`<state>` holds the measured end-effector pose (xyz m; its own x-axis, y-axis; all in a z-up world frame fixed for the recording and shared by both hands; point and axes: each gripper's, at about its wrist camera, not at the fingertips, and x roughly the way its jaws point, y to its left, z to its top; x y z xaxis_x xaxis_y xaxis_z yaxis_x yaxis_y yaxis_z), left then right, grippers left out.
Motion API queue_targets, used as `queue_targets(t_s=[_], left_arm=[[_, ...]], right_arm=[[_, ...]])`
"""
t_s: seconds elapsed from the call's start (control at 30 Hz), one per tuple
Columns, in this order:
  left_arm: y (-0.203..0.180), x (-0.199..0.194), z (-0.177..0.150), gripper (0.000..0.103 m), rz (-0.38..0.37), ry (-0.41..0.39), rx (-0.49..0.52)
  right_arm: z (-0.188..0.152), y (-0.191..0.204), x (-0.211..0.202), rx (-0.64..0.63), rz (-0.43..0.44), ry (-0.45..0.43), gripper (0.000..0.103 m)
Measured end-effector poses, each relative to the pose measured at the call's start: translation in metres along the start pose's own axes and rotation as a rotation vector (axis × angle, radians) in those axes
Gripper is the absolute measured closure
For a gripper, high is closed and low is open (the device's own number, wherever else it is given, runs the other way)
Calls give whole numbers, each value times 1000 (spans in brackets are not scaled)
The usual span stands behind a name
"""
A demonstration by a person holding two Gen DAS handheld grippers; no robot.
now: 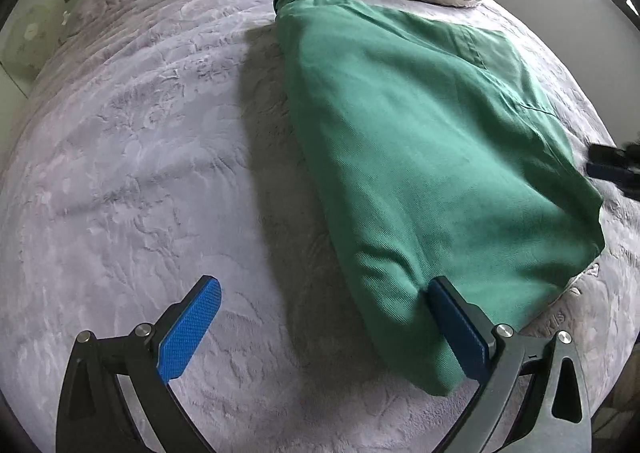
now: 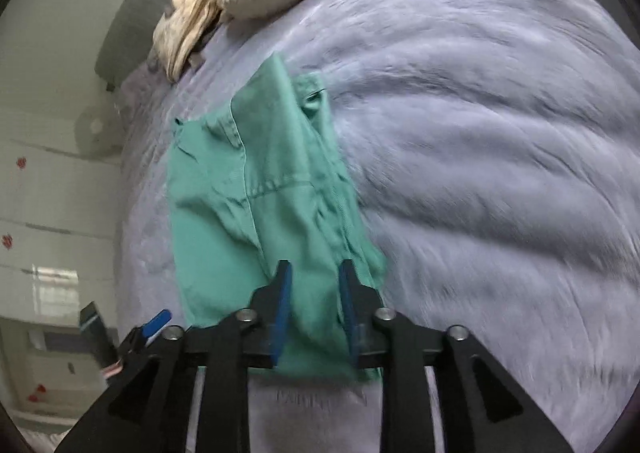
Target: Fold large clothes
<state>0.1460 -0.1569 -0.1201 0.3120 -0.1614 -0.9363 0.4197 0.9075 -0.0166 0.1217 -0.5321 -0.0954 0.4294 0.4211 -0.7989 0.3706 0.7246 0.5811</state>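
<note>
Right wrist: motion-blurred green garment [image 2: 280, 189]

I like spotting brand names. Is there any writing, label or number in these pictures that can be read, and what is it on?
Faint raised lettering on the lilac bedspread, just below the green garment: too blurred to read.
Pale marks on the bedspread edge in the left wrist view, beside the garment's corner: too small and warped to read.
Red marks on the white wall: shapes, not letters.
Nothing else bears text.
</note>
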Motion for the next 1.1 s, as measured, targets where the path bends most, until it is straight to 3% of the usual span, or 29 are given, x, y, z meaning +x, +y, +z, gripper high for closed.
queue_targets(t_s=[0.1,0.13,0.17,0.3,0.37,0.43,0.5,0.63,0.73,0.8,0.83,0.9,1.0,1.1], left_arm=[[-1,-2,-3,0,-4,-1,4],[0,-2,-4,0,-4,0,3],[0,-1,-4,0,-6,1,0],[0,-1,-6,0,-7,8,-10],[0,-3,-7,0,5,17,-11],[2,-9,-8,0,-8,33,-20],[4,-13,-8,0,-17,40,-33],[0,-8,-9,0,-17,75,-48],[-5,-1,-11,0,7,85,-49],[-4,1,-13,0,12,89,-61],[-3,1,-13,0,10,91,-73],[-2,1,-13,0,14,100,-82],[-7,-5,-12,0,42,112,-79],[-12,-13,-13,0,71,124,-75]], right_arm=[[10,4,29,11,12,57,76],[10,4,31,9,-19,63,96],[14,3,36,7,-35,62,101],[21,-15,44,14,-101,49,101],[24,-31,45,48,-230,47,102],[20,-47,33,122,-193,49,102],[9,-43,10,138,-84,28,102],[-11,-3,-23,36,50,-5,97],[-24,35,-21,-64,113,18,98],[-28,46,-8,-84,63,48,98],[-29,42,5,-69,-9,67,98],[-28,22,19,7,-58,84,99],[-32,-14,34,145,-1,93,103],[-39,-16,35,143,17,92,103]])
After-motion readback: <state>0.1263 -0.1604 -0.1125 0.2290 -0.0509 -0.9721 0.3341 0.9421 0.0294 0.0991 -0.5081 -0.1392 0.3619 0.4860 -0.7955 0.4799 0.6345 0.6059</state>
